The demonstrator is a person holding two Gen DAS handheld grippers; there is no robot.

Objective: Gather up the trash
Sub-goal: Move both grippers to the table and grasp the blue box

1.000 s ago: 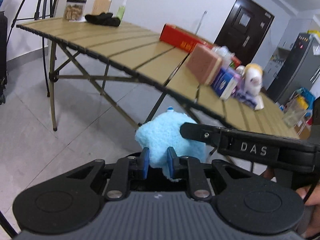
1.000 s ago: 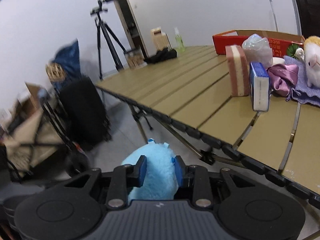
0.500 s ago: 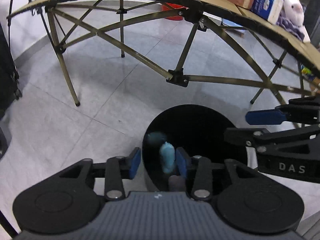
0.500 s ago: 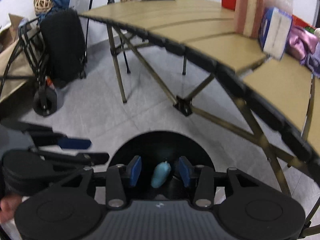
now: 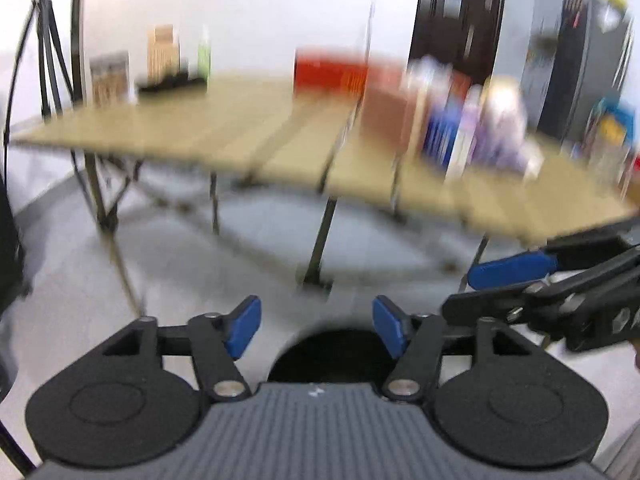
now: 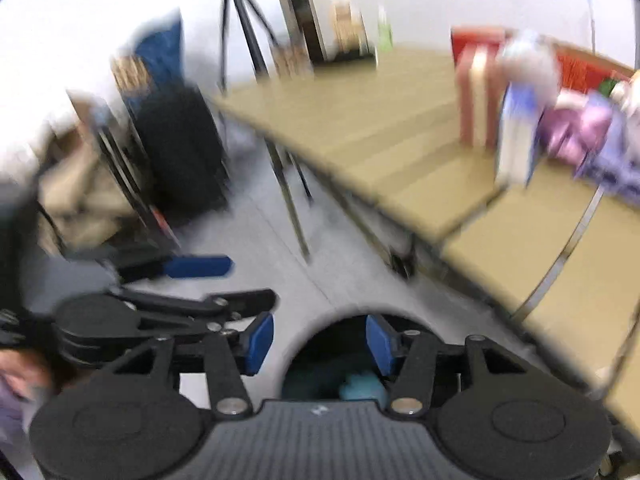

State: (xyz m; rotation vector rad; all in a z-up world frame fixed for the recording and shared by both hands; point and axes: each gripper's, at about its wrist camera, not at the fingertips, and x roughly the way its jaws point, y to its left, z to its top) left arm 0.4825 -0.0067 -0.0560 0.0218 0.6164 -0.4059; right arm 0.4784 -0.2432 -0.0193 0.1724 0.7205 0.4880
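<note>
A black round bin [image 5: 332,354] stands on the floor just below my left gripper [image 5: 316,326], which is open and empty. In the right wrist view the same bin [image 6: 320,364] holds a fluffy light-blue object [image 6: 362,386] at its bottom. My right gripper [image 6: 319,340] is open and empty above the bin. The right gripper also shows at the right of the left wrist view [image 5: 560,292], and the left gripper at the left of the right wrist view [image 6: 180,284]. Both views are motion-blurred.
A tan slatted folding table [image 5: 248,136] stands ahead with a red box [image 5: 332,70], a pink sponge block [image 6: 476,100], a blue-white box [image 6: 516,136] and purple cloth [image 6: 580,132]. A black suitcase [image 6: 180,152] and a tripod [image 6: 240,24] stand left.
Both grippers held the blue fluffy object a second ago, then let it fall into the bin. Both have since opened wider and tilted up toward the table.
</note>
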